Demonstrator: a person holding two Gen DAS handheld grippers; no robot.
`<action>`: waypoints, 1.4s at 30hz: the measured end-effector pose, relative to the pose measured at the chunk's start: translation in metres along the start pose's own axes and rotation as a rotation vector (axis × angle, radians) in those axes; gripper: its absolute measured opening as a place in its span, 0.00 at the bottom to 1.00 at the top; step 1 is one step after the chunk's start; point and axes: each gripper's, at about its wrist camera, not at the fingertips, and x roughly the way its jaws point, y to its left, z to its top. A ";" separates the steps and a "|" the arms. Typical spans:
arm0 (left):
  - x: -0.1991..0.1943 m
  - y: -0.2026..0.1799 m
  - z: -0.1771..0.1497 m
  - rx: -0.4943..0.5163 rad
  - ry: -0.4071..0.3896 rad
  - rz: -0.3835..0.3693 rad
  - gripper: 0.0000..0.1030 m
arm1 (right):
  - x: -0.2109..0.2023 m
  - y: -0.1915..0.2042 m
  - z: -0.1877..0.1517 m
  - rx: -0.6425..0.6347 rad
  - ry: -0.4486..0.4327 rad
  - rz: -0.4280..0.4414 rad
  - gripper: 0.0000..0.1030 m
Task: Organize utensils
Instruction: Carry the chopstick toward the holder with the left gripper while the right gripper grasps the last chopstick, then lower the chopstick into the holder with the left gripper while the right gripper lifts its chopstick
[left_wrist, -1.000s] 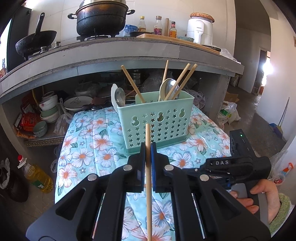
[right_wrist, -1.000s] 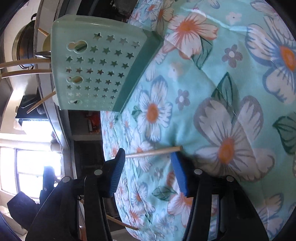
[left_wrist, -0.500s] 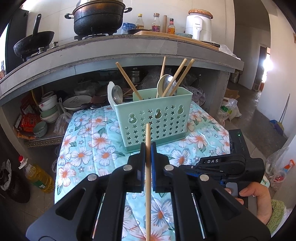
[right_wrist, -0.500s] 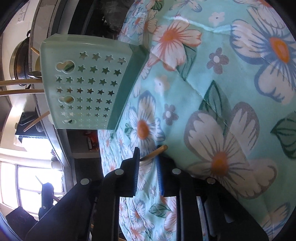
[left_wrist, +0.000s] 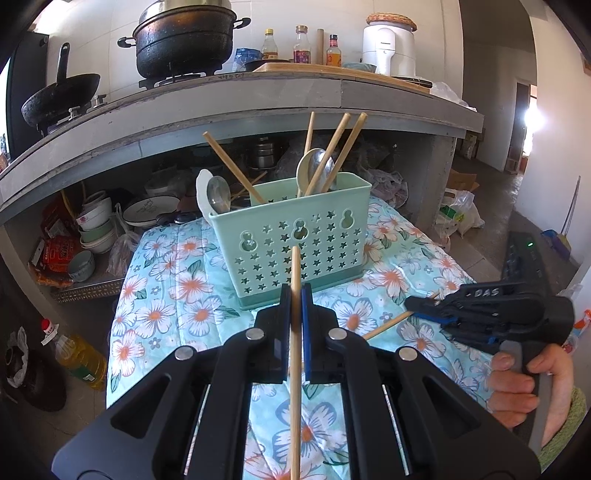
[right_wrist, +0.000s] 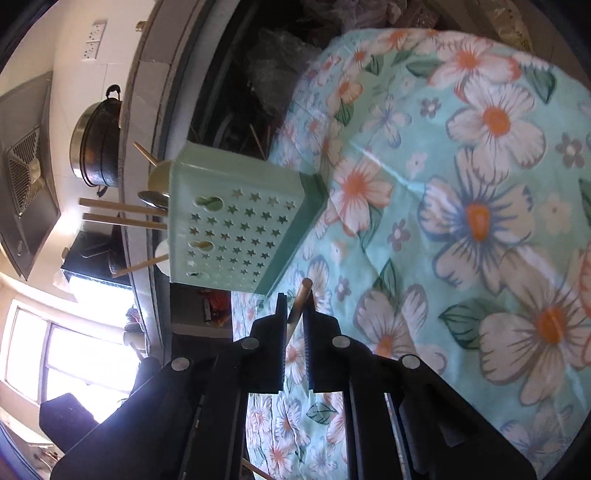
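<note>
A mint-green star-punched utensil basket stands on the flowered cloth, holding several chopsticks and spoons. My left gripper is shut on a wooden chopstick that points up in front of the basket. To its right, my right gripper, held by a hand, grips a second chopstick just above the cloth. In the right wrist view the right gripper has its jaws closing, with the pads pressing this chopstick, and the basket lies just ahead.
A grey counter behind the table carries a black pot, a wok, bottles and a white appliance. Bowls and plates fill the shelf beneath. An oil bottle stands on the floor at left.
My right gripper closed on the chopstick that lay on the cloth and raised it, swinging toward the basket. The left gripper kept its chopstick and barely moved.
</note>
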 end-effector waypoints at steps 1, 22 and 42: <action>0.000 -0.003 0.001 0.004 -0.003 0.000 0.04 | -0.009 0.003 0.003 -0.014 -0.021 0.007 0.07; -0.002 -0.033 0.012 0.063 -0.051 0.013 0.04 | -0.103 0.054 0.012 -0.276 -0.247 0.010 0.06; -0.006 -0.039 0.016 0.085 -0.077 0.029 0.04 | -0.117 0.070 0.007 -0.321 -0.276 0.026 0.06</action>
